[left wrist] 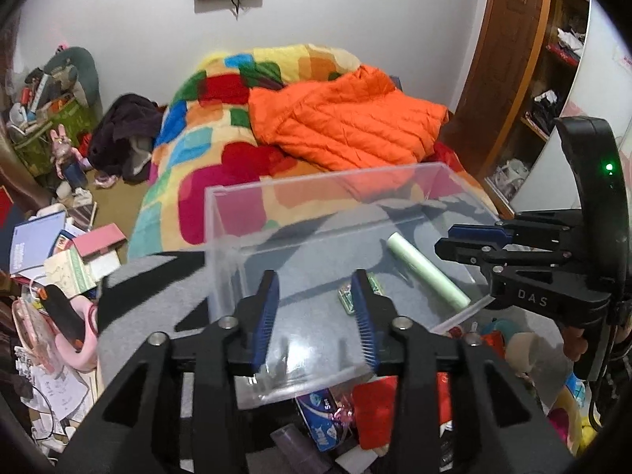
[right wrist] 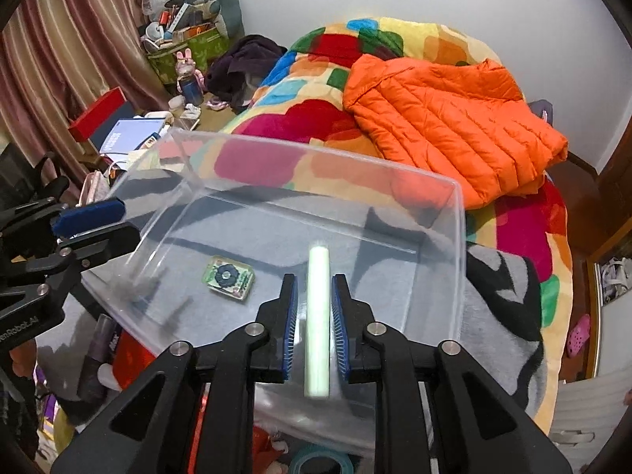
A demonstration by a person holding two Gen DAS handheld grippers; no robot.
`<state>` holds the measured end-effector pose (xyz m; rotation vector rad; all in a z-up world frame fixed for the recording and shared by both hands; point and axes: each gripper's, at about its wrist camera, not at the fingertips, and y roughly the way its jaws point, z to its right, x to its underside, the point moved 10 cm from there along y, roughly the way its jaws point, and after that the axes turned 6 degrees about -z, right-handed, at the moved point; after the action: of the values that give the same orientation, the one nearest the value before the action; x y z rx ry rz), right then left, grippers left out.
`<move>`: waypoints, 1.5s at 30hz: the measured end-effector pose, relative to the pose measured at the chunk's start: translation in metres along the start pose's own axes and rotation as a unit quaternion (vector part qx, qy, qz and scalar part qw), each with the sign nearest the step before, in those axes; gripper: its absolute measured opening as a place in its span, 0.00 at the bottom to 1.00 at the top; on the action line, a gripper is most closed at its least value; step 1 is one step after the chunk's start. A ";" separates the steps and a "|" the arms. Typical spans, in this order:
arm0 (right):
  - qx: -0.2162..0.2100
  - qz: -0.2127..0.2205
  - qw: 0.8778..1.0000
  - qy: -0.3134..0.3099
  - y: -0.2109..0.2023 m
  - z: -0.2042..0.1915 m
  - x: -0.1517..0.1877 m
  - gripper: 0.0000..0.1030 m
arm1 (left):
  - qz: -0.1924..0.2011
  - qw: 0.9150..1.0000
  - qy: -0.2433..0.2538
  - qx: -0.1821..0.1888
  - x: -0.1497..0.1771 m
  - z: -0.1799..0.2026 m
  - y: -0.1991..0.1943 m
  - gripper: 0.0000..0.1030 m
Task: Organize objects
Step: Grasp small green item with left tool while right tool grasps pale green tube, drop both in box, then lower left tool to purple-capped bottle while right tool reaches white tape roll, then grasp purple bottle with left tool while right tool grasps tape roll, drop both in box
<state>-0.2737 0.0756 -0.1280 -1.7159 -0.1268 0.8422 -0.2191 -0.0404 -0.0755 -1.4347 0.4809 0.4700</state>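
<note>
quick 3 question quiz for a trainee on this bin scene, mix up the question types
1. True or false: the pale green tube lies between the right gripper fingers.
2. Which item lies flat on the floor of the clear bin? A) green packet with a dark ring B) red mug C) scissors
3. Fill in: the garment on the patchwork blanket is an ______ puffer jacket.

Key:
1. True; whether the pads press it is unclear.
2. A, the green packet, towards the left gripper side.
3. orange
</note>
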 end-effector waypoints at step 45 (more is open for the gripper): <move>-0.024 0.046 0.992 0.113 -0.044 0.006 0.135 0.35 | -0.014 0.994 -0.102 -0.034 0.148 -0.017 -0.016 0.38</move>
<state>-0.1628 0.1618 -0.1525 -1.8619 0.0864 0.7114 -0.0892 -0.0560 -0.1492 -1.4386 0.2841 0.6083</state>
